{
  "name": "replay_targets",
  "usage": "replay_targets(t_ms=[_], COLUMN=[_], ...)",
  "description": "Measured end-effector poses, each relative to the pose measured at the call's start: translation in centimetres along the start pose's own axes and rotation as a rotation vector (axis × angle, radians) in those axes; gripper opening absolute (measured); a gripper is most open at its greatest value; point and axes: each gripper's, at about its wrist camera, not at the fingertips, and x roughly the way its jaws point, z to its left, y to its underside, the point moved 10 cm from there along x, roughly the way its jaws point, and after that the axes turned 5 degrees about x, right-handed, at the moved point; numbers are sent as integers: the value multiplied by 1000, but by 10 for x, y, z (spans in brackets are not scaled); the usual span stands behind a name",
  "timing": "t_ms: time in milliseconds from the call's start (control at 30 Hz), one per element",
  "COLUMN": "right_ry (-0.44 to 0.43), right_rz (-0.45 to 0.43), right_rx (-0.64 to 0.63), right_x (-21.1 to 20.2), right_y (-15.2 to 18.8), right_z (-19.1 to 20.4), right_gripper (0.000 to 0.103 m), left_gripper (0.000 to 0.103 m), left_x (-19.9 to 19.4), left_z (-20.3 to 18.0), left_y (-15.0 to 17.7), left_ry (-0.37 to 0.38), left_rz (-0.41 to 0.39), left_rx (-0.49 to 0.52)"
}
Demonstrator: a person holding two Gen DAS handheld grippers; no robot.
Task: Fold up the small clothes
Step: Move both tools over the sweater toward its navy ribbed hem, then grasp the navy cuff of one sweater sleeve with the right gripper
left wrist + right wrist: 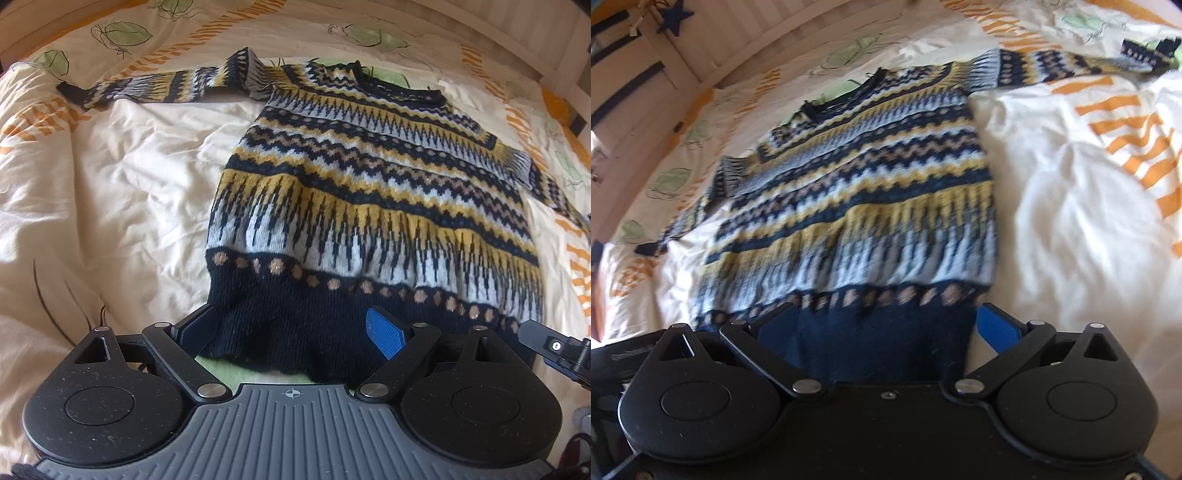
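Your left view shows the knitted sweater [369, 177] sharp; only your right view, blurred, catches the star decoration [675, 16]. Your left gripper [291, 332] and right gripper [886, 325] both sit low at the hem, jaws spread around it.

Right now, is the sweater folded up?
No, the sweater lies spread flat on the bedspread, one sleeve stretched out sideways.
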Motion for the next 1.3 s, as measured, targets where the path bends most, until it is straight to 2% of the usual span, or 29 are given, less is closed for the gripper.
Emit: replay_targets(t_ms=[200, 333, 433, 533, 633, 900, 1067, 1233, 1300], right_ry=[84, 162, 229, 261, 328, 512, 571, 548, 531], right_rz=[-88, -152, -194, -226, -260, -337, -328, -316, -315], right_rx=[-98, -145, -150, -100, -32, 81, 212, 310, 326], right_x=[1, 0, -1, -5, -12, -25, -19, -6, -1], right_y=[-38, -73, -107, -143, -181, -274, -298, -303, -305], right_z=[-24, -52, -84, -120, -160, -257, -310, -336, -339], right_gripper=[102, 93, 91, 86, 78, 72, 69, 65, 61], left_gripper=[88, 88, 88, 88, 88, 88, 88, 88, 89], left_x=[11, 22, 34, 46, 60, 101, 123, 143, 145], left_z=[0, -4, -8, -15, -21, -46, -61, -70, -71], left_y=[-29, -55, -75, -94, -112, -148, -152, -140, -137], left_ry=[-9, 9, -3, -20, -37, -24, -22, -15, -19], left_rz=[-58, -104, -129, -154, -178, -188, -171, -129, -143], left_rx=[26, 41, 68, 102, 135, 186, 241, 296, 305])
